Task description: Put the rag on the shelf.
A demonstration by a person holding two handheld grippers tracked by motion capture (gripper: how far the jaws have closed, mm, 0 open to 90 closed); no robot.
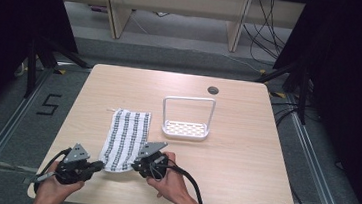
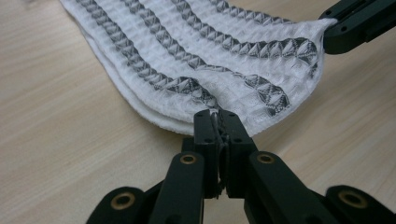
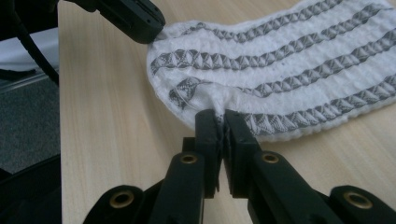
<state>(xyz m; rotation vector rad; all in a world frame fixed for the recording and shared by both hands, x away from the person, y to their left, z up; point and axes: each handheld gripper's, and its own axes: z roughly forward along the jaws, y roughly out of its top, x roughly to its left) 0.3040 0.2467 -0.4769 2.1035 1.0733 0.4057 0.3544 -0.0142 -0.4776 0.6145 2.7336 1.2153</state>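
A white towel with grey stripes (image 1: pixel 126 138) lies folded lengthwise on the wooden table (image 1: pixel 234 152), its near end toward me. My left gripper (image 1: pixel 99 165) is shut on the towel's near left corner, and the cloth (image 2: pixel 196 60) bunches where it enters the jaws. My right gripper (image 1: pixel 135 165) is shut on the near right corner, pinching a fold of the towel (image 3: pixel 280 70). In the left gripper view the other gripper (image 2: pixel 359 23) shows at the top right on the far corner. In the right gripper view the other gripper (image 3: pixel 130 18) holds the corner at the top left.
A white wire rack with a perforated base and tall hoop handle (image 1: pixel 187 118) stands just right of the towel's far end. A round cable hole (image 1: pixel 213 90) sits near the table's back edge. The table's near edge is close under my hands.
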